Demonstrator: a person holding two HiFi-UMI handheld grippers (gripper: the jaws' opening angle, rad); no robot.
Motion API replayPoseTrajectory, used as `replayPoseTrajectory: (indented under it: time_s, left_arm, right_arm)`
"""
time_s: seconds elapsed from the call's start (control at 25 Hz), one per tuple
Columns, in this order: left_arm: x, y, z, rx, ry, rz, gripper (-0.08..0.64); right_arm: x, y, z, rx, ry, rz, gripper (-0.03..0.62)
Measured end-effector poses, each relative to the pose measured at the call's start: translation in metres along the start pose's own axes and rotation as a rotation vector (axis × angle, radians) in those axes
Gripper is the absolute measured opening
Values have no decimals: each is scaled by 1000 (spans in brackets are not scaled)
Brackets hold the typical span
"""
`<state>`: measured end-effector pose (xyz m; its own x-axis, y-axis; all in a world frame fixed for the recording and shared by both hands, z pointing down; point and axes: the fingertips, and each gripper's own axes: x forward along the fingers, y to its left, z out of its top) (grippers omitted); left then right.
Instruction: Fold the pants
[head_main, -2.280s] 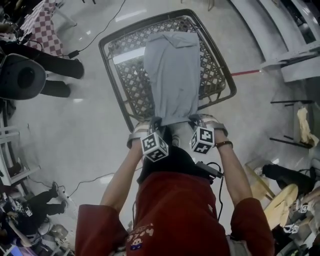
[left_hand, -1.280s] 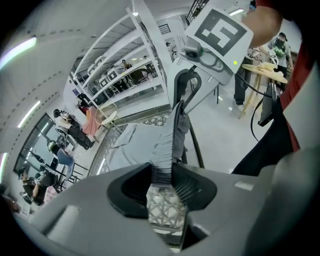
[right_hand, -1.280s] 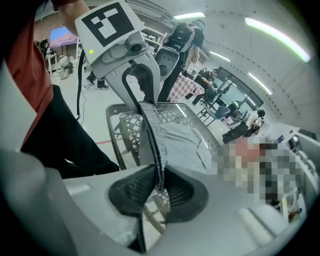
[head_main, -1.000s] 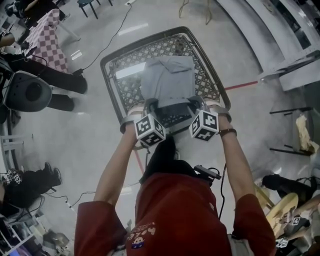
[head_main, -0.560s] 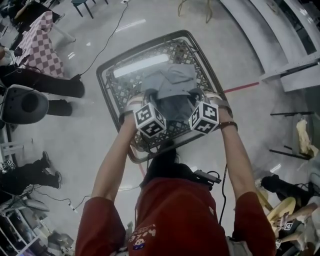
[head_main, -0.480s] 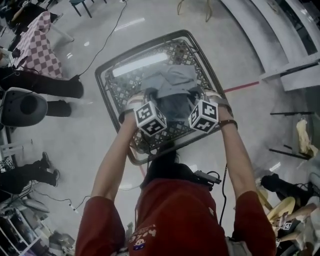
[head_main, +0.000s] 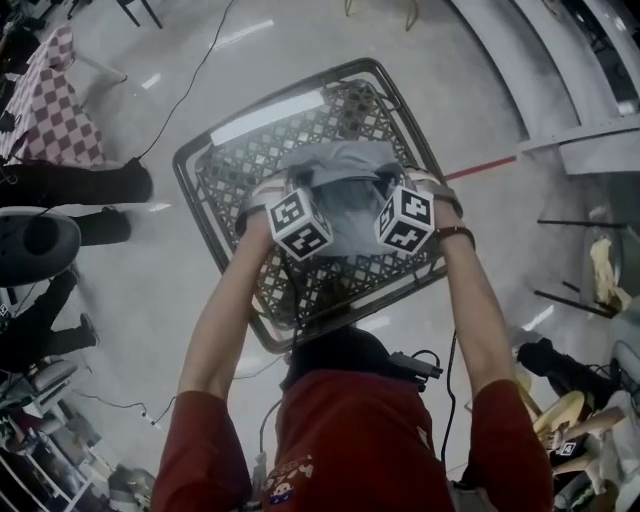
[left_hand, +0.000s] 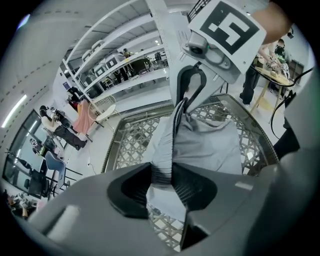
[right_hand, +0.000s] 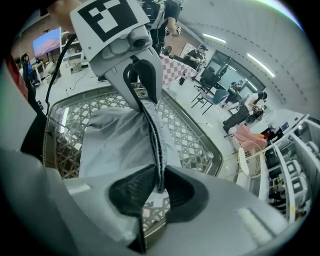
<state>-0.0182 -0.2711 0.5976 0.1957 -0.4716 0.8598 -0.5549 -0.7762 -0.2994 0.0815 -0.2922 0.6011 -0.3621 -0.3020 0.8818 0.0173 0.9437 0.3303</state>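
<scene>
The grey pants (head_main: 343, 160) lie on a glass table with a lattice top (head_main: 195, 198), doubled over themselves. Both grippers hold one end of them over the far part of the cloth, side by side. My left gripper (head_main: 300, 182) is shut on the left edge of that end; in the left gripper view the fabric edge (left_hand: 165, 150) runs up from between the left gripper's (left_hand: 161, 181) pads. My right gripper (head_main: 388, 180) is shut on the right edge, and the cloth (right_hand: 150, 130) is pinched in the right gripper (right_hand: 159, 182). Each gripper view shows the other gripper pinching the same hem.
The table stands on a shiny floor with a red line (head_main: 488, 165) to its right. A checkered table (head_main: 45, 105) and seated people's legs (head_main: 90, 185) are at the left. Cables run over the floor. Shelving (head_main: 590, 130) fills the right side.
Both grippers have carried the held end of the pants away from the person, across the table and slightly down. The pants, stretched long before, now lie doubled and short.
</scene>
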Motion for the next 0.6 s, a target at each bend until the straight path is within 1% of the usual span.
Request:
replayPoseTrajectory:
  time_s: [0.32,0.44,0.6]
  left_arm:
    - [48,17,-10,-26,13,-46,147]
    - [60,24,-11,-54,4,-24,155]
    - [65,39,-9,-59,-14,18,163]
  right_arm:
    - [45,-15,-11,55,36,45,61]
    - [59,-17,-19,61,54,44,66]
    - [67,-28,-21,78,58,-6,86]
